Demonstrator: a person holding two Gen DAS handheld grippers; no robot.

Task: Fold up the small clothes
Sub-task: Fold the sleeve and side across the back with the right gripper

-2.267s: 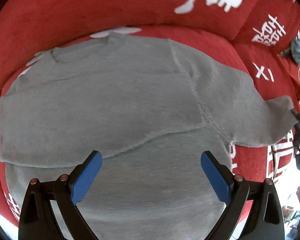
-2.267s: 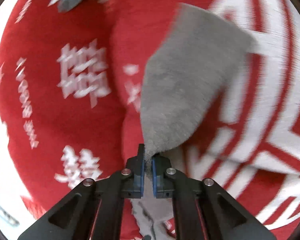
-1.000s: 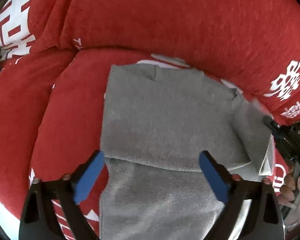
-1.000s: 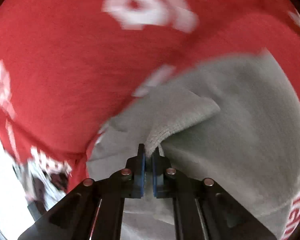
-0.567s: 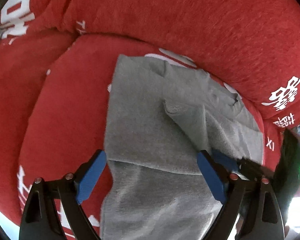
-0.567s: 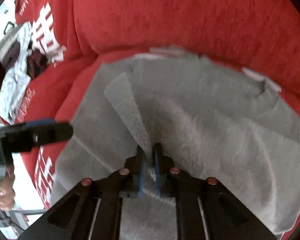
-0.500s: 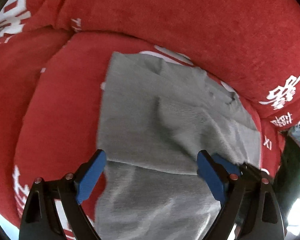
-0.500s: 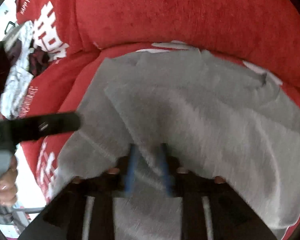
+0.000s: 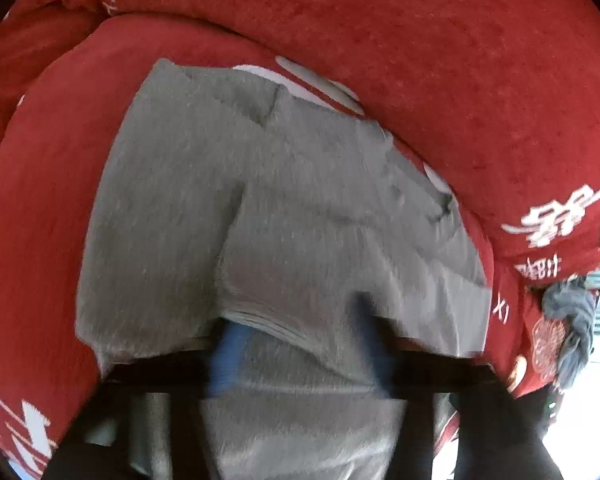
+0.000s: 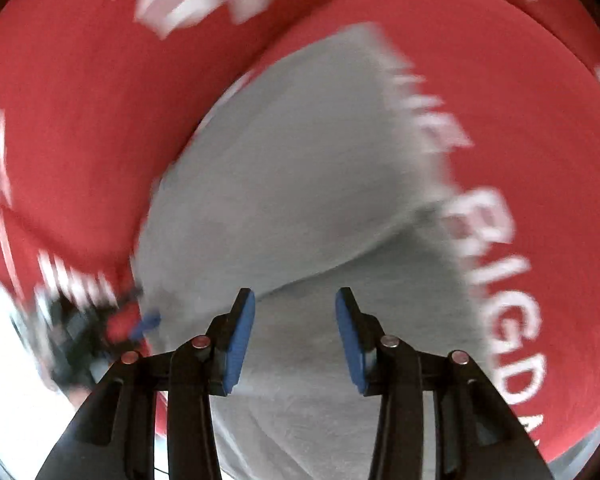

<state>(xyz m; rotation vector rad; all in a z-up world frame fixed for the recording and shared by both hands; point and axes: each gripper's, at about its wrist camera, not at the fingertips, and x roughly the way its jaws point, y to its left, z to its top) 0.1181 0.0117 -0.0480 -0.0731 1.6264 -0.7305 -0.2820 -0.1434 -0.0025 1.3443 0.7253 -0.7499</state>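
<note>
In the left wrist view, the left gripper (image 9: 300, 356) is closing fast: its blue pads, which were standing wide apart half a second ago, are now smeared by motion and drawing in on the near folded edge of the grey sweater (image 9: 284, 216). The fabric is lying between the jaws, but the blur is hiding whether the pads are pressing on it yet. In the right wrist view, the right gripper (image 10: 296, 336) is hanging about half open over the sweater (image 10: 300, 184) with nothing between its pads. A second ago it was pinched on the sleeve cuff; now that sleeve is lying free, laid across the body of the garment.

Farther off, the sweater is lying on the seat of the red sofa (image 9: 440, 64), its collar end up against the backrest, with both sides already turned in so that it is making a long narrow strip. At the far right of the left view, a dark grey garment (image 9: 572, 320) is sitting on the sofa's edge, well apart from the work.

Judging from this, the sleeve fold is finished, and the left side is probably taking hold for the next fold, bringing the near end up toward the collar.
</note>
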